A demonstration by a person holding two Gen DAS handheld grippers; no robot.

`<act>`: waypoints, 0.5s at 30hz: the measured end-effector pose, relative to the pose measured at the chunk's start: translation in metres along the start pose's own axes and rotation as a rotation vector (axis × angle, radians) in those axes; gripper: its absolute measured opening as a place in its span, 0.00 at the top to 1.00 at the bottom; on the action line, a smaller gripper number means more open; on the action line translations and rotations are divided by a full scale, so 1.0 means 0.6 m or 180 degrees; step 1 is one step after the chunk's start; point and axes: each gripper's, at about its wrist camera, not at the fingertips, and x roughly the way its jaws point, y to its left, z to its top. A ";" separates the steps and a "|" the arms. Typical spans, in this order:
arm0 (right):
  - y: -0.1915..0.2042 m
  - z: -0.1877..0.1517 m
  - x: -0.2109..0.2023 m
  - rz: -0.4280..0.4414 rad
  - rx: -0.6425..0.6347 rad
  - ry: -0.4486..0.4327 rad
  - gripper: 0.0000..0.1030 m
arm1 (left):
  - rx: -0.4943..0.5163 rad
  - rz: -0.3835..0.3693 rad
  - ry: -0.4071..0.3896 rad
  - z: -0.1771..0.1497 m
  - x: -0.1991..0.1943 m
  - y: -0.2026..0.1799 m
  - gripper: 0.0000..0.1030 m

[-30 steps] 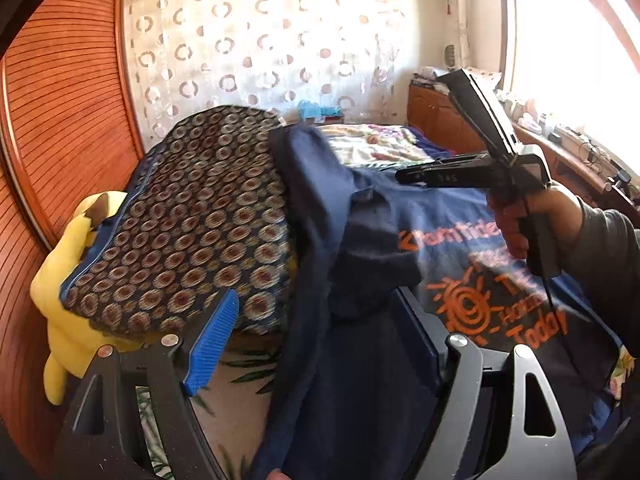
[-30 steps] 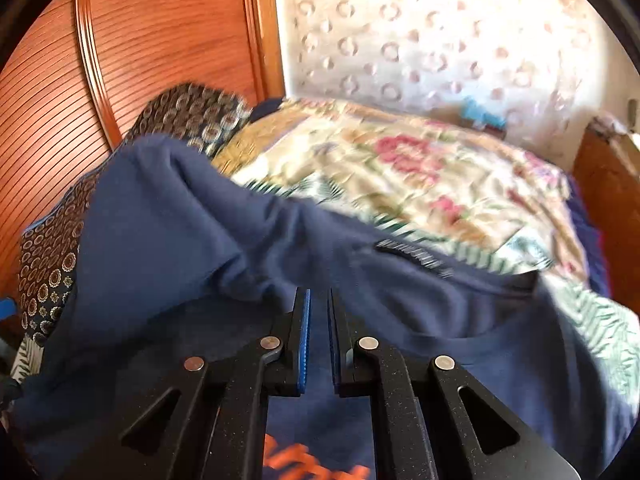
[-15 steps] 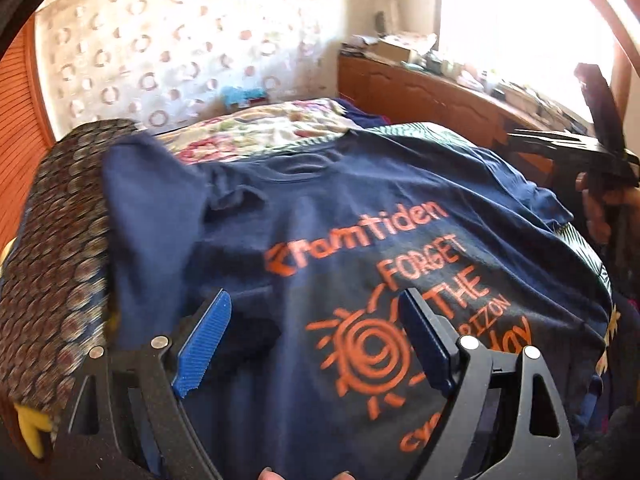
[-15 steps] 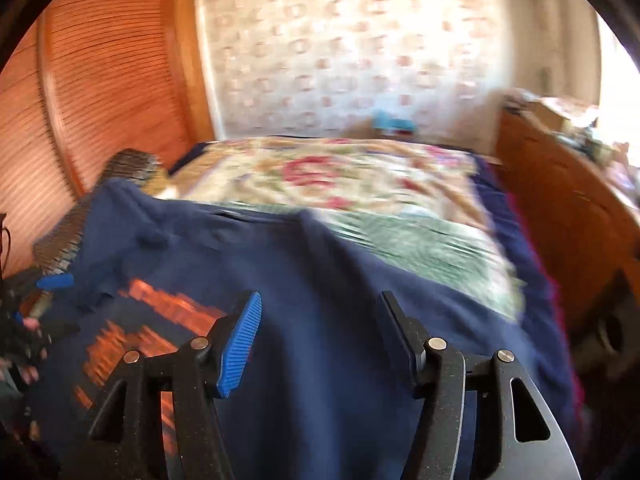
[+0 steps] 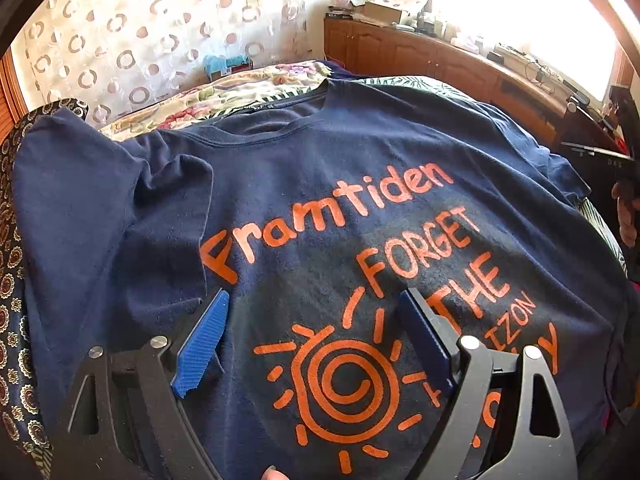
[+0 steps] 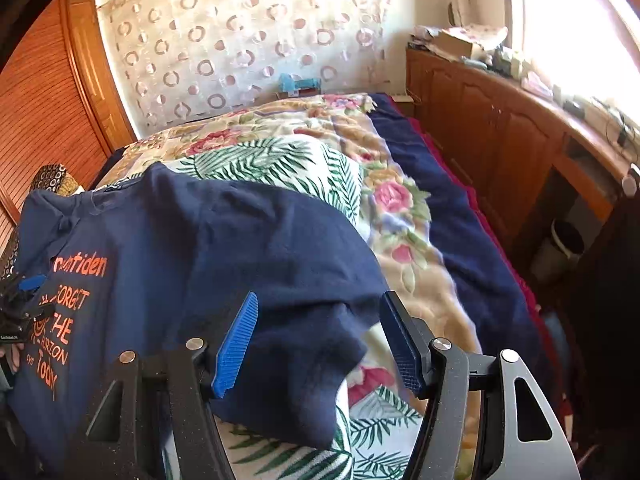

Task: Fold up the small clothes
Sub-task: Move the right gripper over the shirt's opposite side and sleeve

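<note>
The room was a bedroom with a white curtain printed with rings (image 6: pixel 240 48), a reddish slatted wooden door (image 6: pixel 36 120) at the left and a long brown wooden cabinet (image 6: pixel 500 148) under a very bright window. On the bed lay a floral blanket with pink roses and green palm leaves (image 6: pixel 304 160).

The navy blue cotton T-shirt (image 5: pixel 320 208) was spread front-up over this blanket, its collar toward the curtain. Orange letters on it read "Framtiden", then "FORGET THE", with a part like "IZON" beside; under them was an orange spiral sun. In the right wrist view the words "HORIZON" and "Today" could be read too. Its left side touched a dark cushion with small round ornaments (image 5: pixel 10 312).

The left gripper (image 5: pixel 316 340) hovered over the print with its jaws wide apart, gripping nothing; they had just been opening. The right gripper (image 6: pixel 320 340) was also spread, having opened within the last second, and one sleeve of the shirt lay between its blue ribbed pads (image 6: pixel 236 344) without being pinched.
</note>
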 end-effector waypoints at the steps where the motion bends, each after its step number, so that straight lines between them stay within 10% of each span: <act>1: -0.001 0.001 0.002 0.0002 0.0026 0.0036 0.37 | -0.0004 0.0007 0.0007 0.001 0.001 0.001 0.12; 15: -0.026 0.051 -0.048 0.0111 0.0195 0.0422 0.37 | 0.0006 -0.0004 0.0030 0.002 0.004 -0.001 0.08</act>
